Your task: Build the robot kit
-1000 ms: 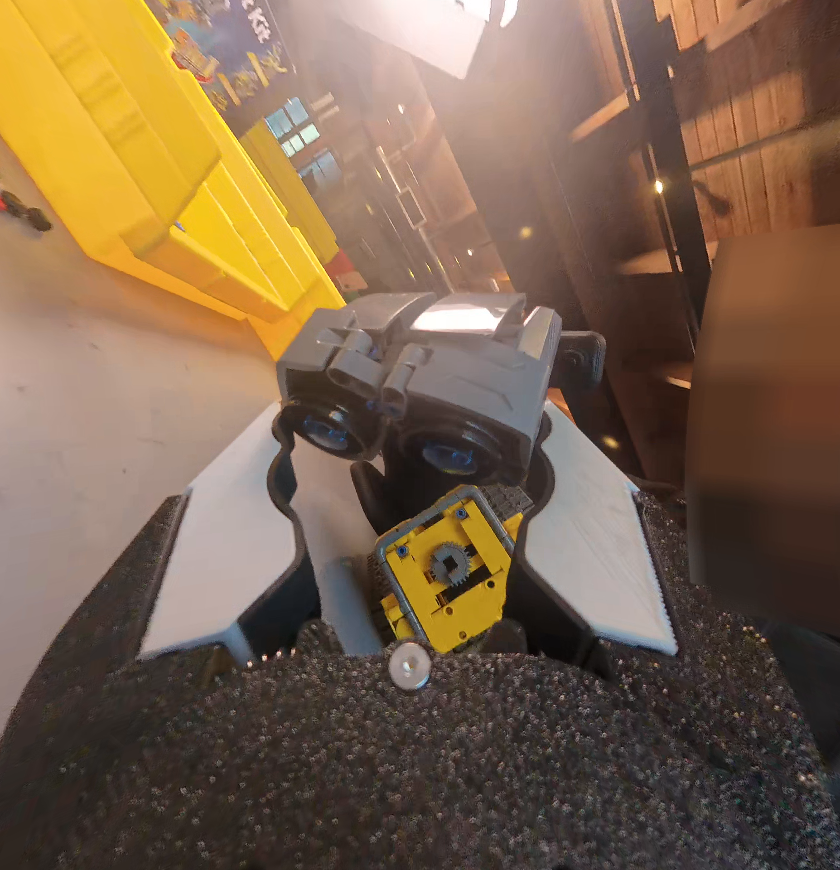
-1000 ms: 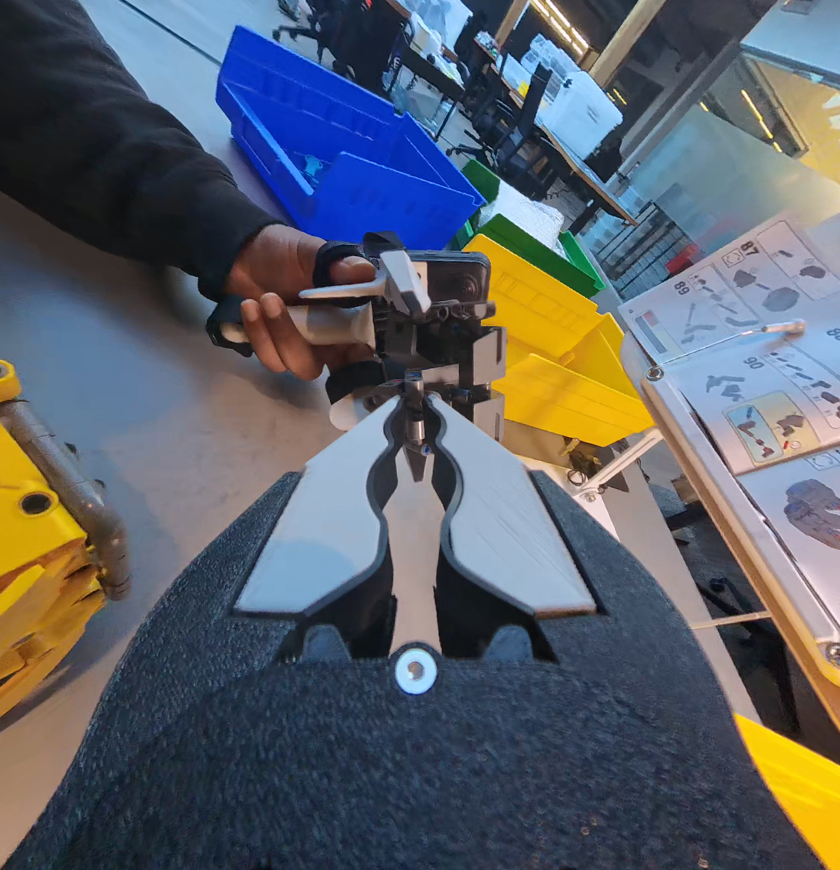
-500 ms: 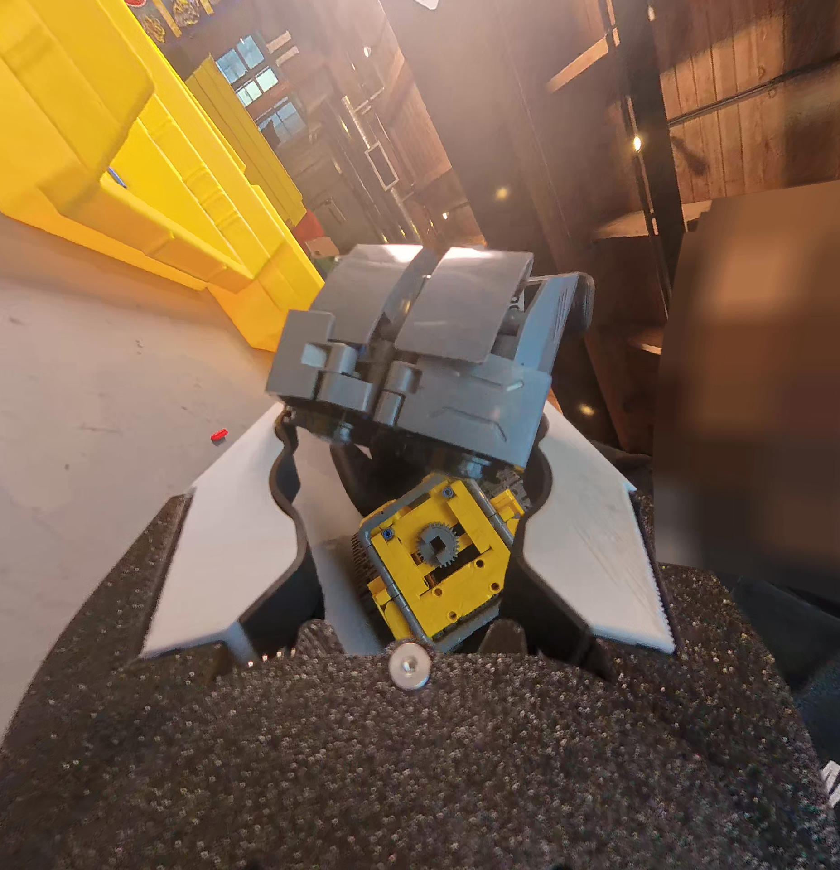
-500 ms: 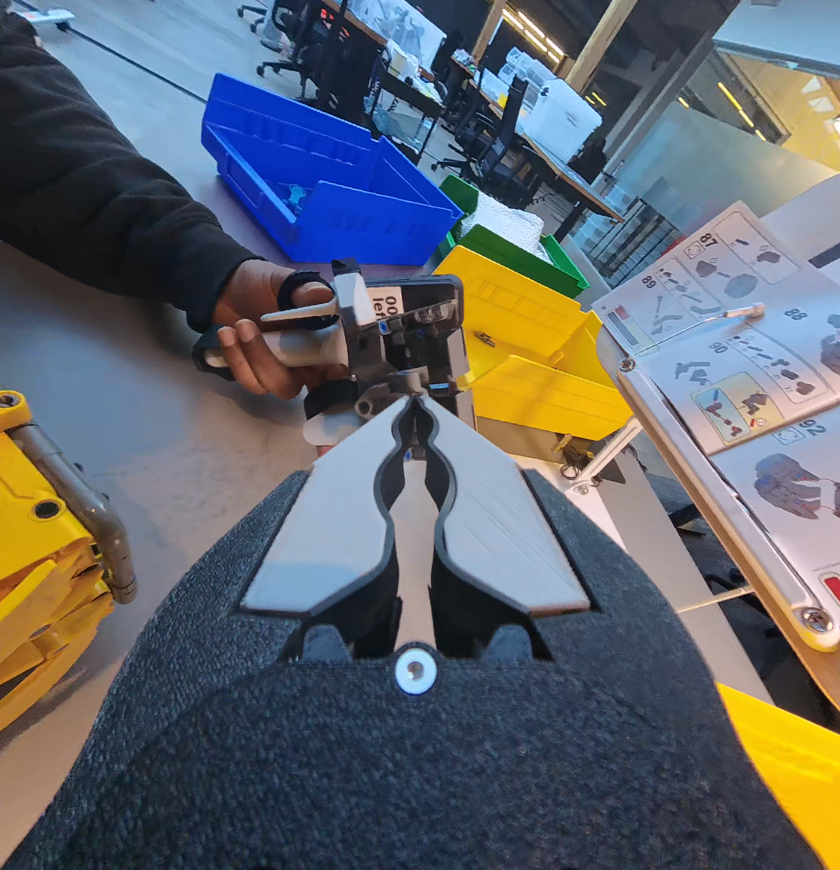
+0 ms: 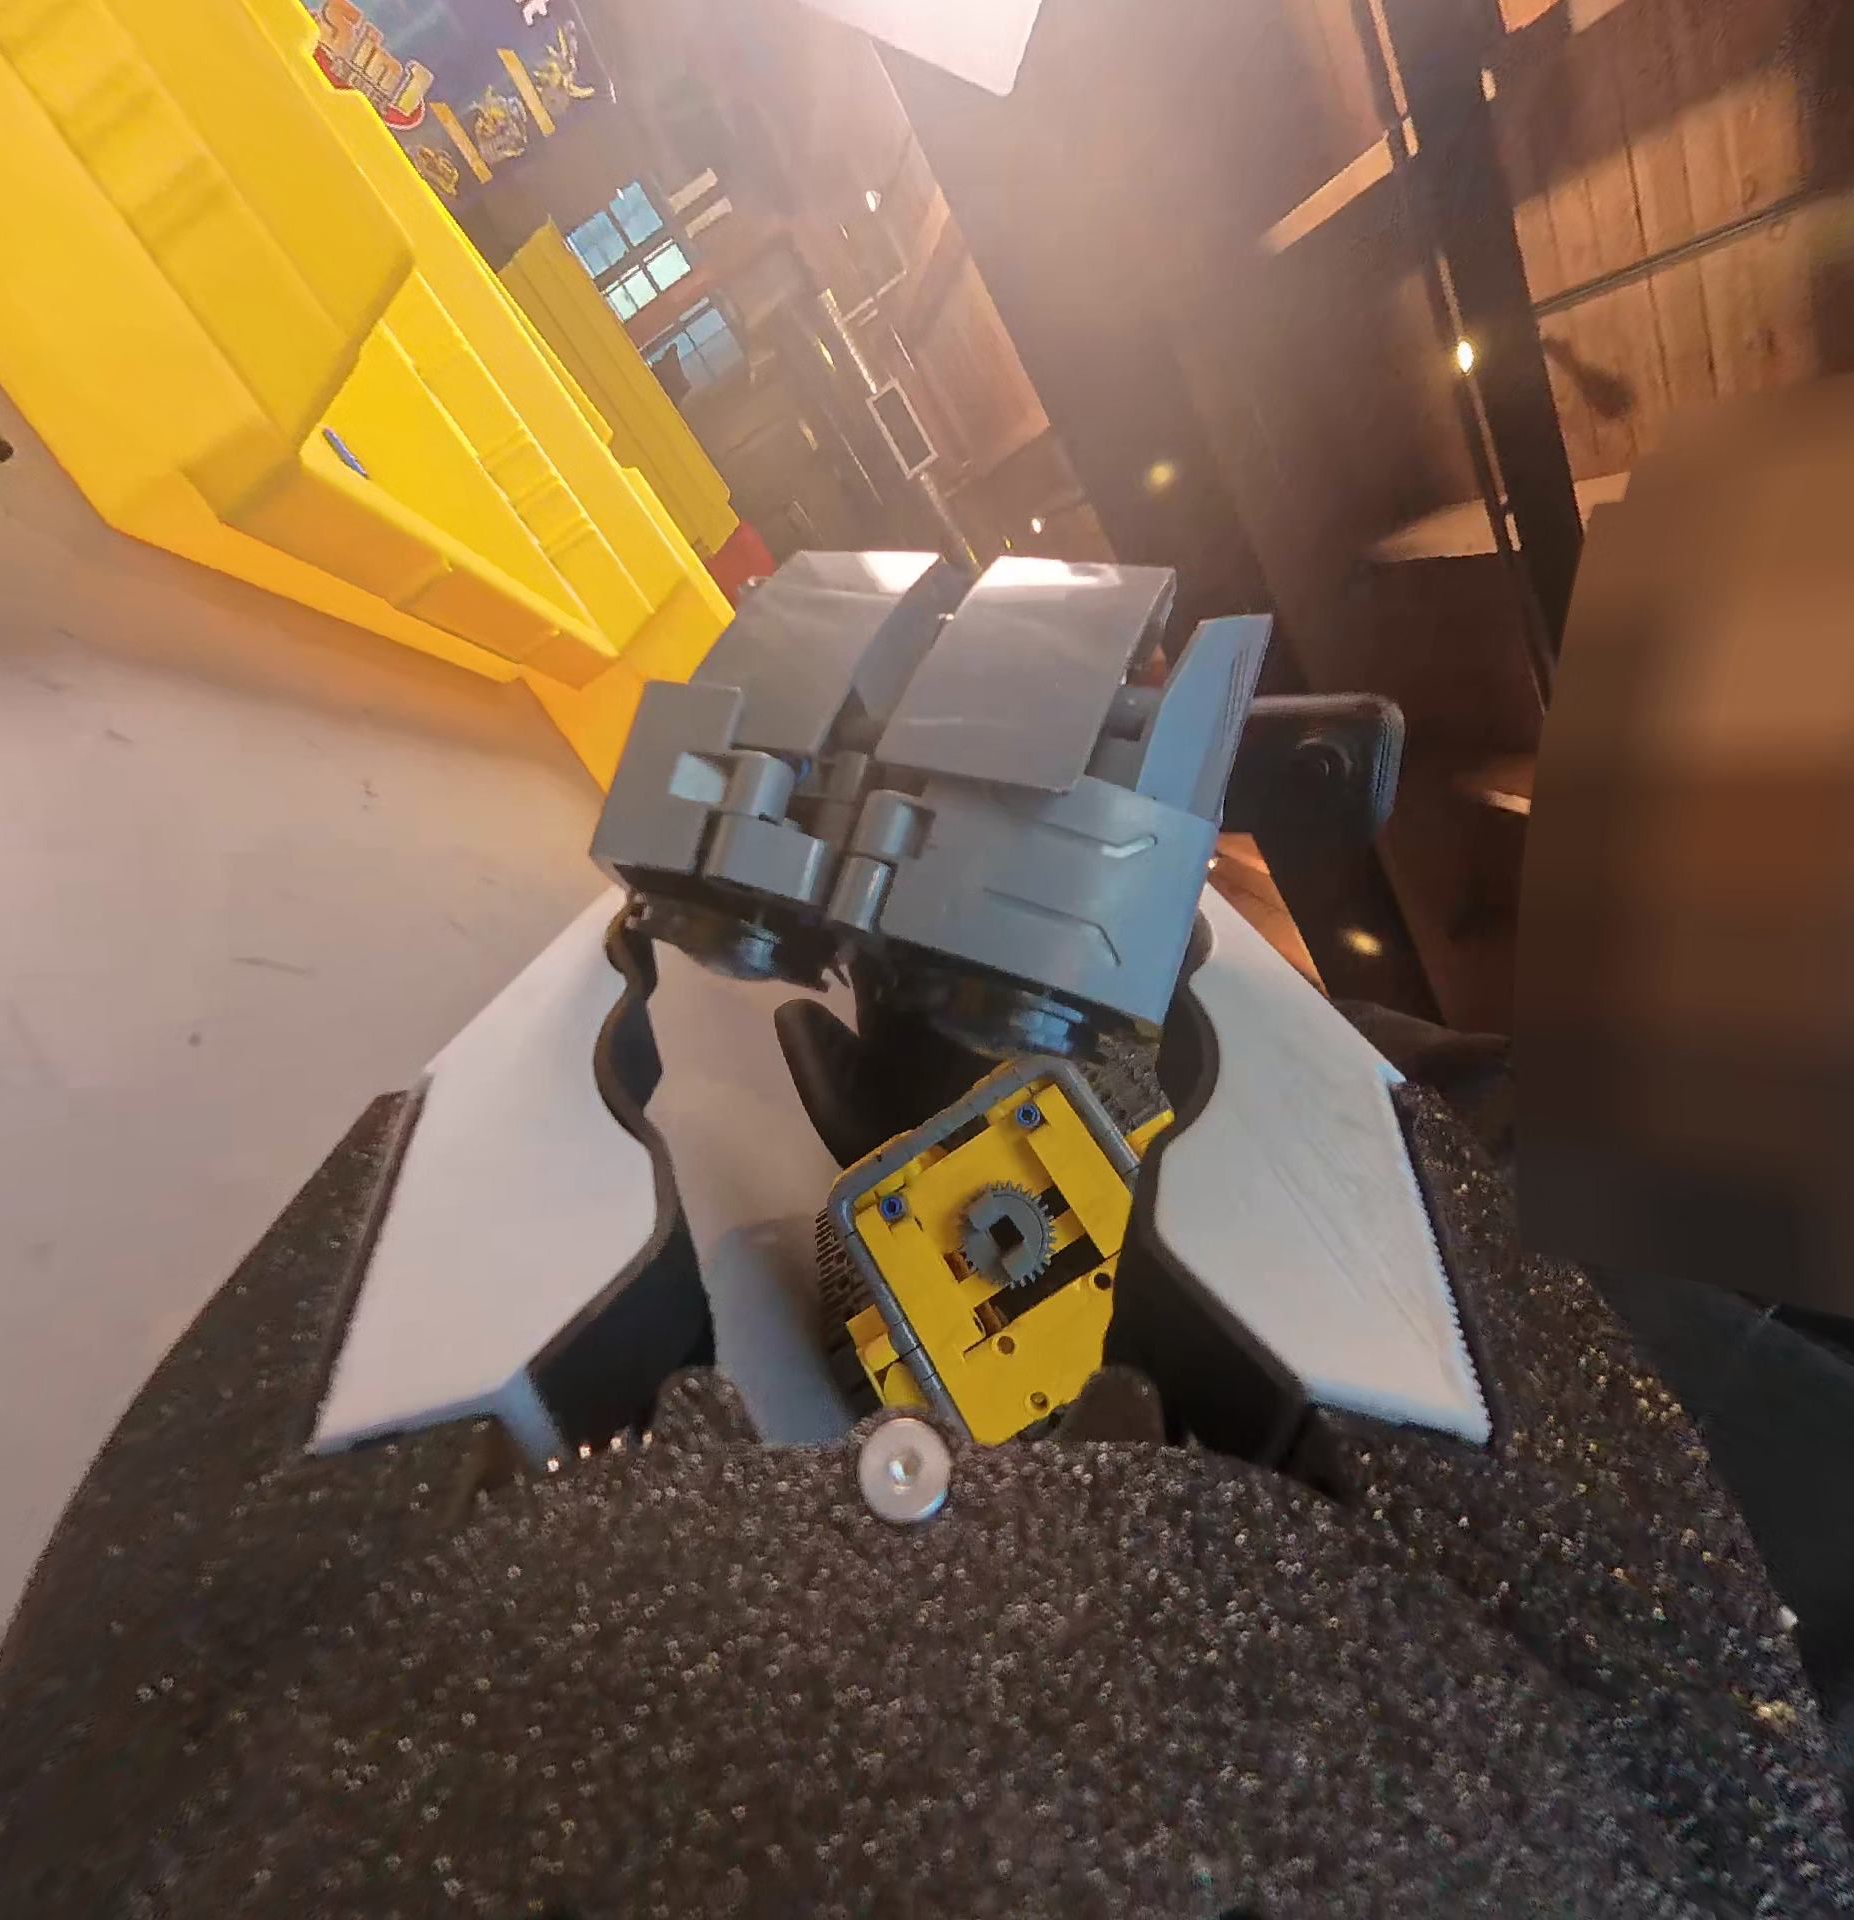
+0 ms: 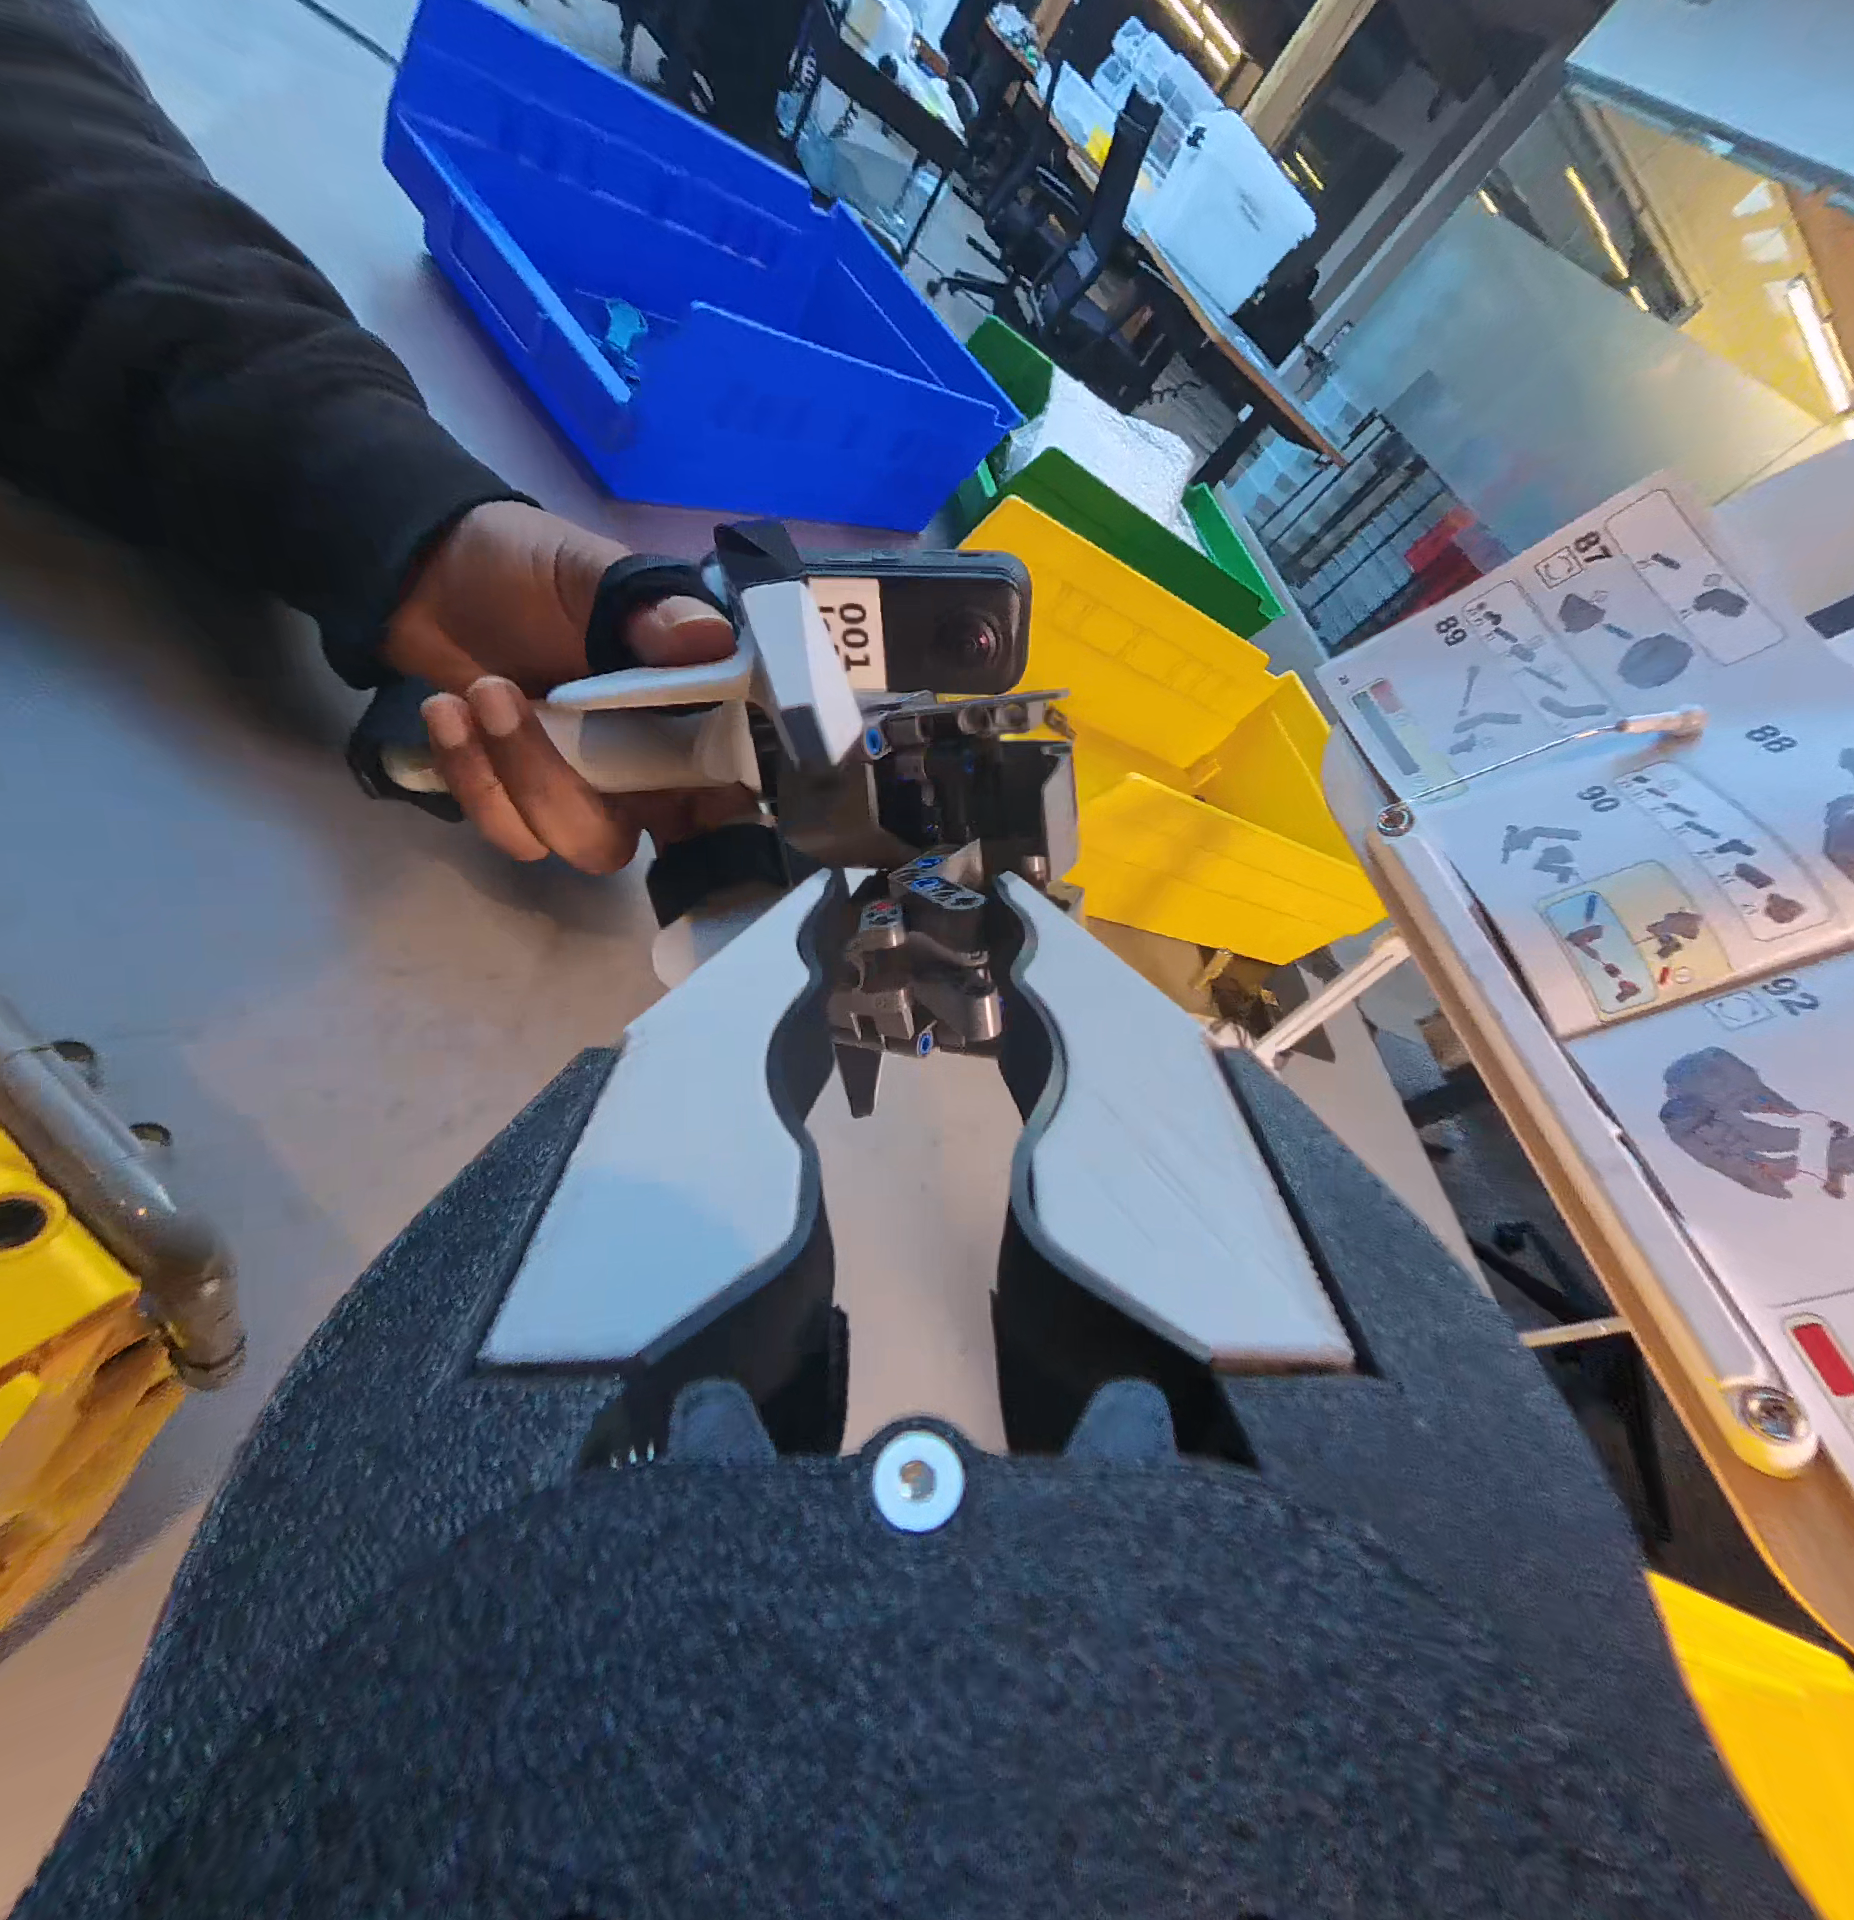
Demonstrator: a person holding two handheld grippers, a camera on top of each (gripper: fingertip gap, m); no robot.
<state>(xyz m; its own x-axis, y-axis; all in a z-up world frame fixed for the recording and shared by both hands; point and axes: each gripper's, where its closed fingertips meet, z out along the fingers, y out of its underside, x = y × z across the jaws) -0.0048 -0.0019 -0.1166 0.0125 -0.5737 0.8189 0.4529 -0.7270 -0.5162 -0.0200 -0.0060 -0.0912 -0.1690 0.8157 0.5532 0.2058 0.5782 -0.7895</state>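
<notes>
Now, left claw: I clamp the grey-and-yellow brick model.
Right claw: my jaws gape around its grey underside.

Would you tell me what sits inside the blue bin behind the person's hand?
In the right wrist view, the blue bin shows one small light-blue piece against its inner divider. The near wall hides the front compartment's floor, so anything there cannot be seen.

Left wrist view: we are looking along the fingers, tilted upward, close on the brick model, yellow bins behind.
Right wrist view: we are facing across the table toward the left gripper, close.
Shared: we are seeing the model and yellow bins in both.
</notes>
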